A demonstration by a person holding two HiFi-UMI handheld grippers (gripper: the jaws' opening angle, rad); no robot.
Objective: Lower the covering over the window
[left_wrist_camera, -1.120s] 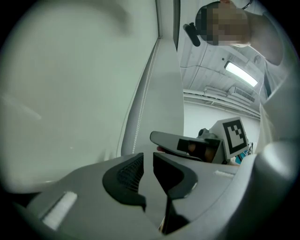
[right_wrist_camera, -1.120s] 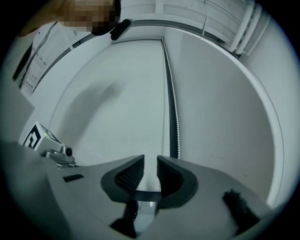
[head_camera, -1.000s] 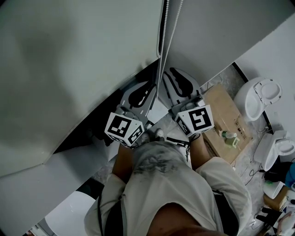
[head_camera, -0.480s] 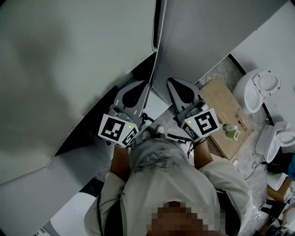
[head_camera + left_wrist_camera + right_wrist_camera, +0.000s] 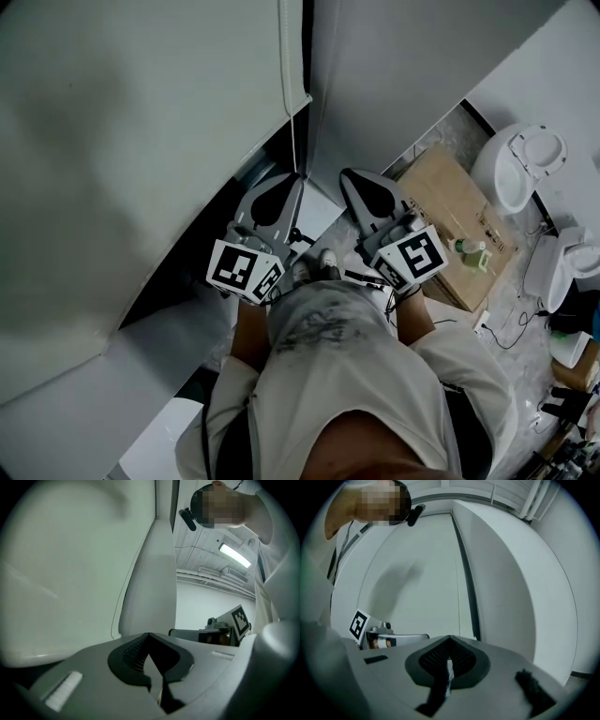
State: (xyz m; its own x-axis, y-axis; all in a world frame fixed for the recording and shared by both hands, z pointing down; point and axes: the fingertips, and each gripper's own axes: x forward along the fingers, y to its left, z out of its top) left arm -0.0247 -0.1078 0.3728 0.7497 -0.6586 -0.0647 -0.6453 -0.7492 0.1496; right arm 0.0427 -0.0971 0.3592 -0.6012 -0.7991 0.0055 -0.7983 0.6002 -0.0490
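1. Blind: a pale sheet filling the upper left of the head view, with a dark strip running under its lower edge
2. Cord: a thin white line hanging along the blind's right edge, beside the narrow dark gap between the blind and the wall; in the head view it comes down to the tip of the left tongs
3. Left tongs: jaws together, ribbed pads meeting. Nothing shows plainly between them in the left gripper view, so I cannot tell whether the cord is nipped
4. Right tongs: jaws closed on the cord. A short white piece sits pinched between the pads, and the cord runs straight down to them in the right gripper view
5. Both tongs lie side by side, near but not touching, tips toward the blind
6. Floor at right: a cardboard box with a small bottle on top
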